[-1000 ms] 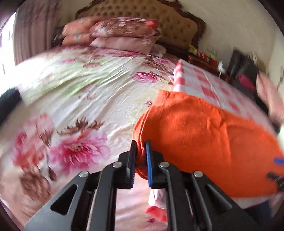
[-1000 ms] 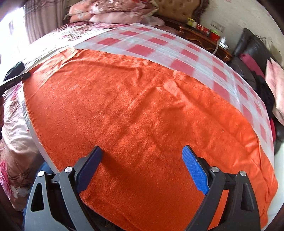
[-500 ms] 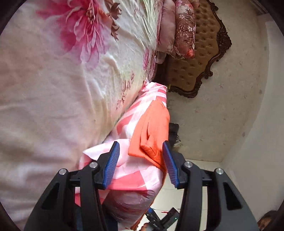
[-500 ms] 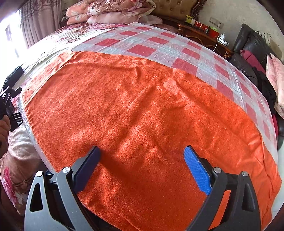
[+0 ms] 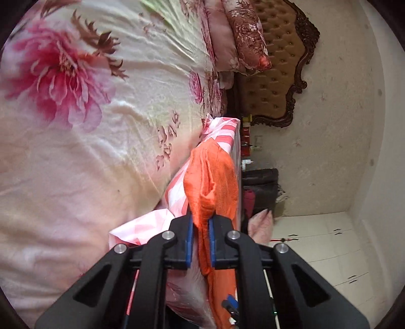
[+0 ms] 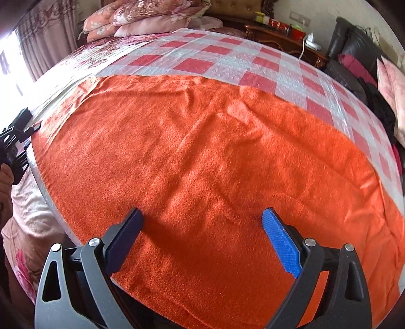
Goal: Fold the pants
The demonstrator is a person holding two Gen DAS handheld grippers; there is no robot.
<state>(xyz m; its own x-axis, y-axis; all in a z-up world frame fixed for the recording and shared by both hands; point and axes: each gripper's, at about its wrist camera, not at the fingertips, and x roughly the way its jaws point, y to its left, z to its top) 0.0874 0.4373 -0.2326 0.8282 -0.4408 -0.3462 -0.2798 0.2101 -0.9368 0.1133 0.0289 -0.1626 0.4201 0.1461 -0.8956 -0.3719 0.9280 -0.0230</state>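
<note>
Orange pants (image 6: 202, 164) lie spread flat over the red-and-white checked sheet (image 6: 227, 58) covering the bed's near side, reaching to its near edge. At the left corner, the left tool (image 5: 200, 243) is closing, blue pads pinching a bunched fold of the pants' edge. The right tool (image 6: 202, 240) hovers over the cloth, jaws wide, gripping nothing. Floral bedspread (image 5: 76, 126) beyond, pillows (image 6: 141, 17) by the headboard (image 5: 273, 76).

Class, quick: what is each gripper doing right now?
Left gripper: jaws closing on an edge of the orange pants.
Right gripper: jaws open, hovering over the pants, holding nothing.
</note>
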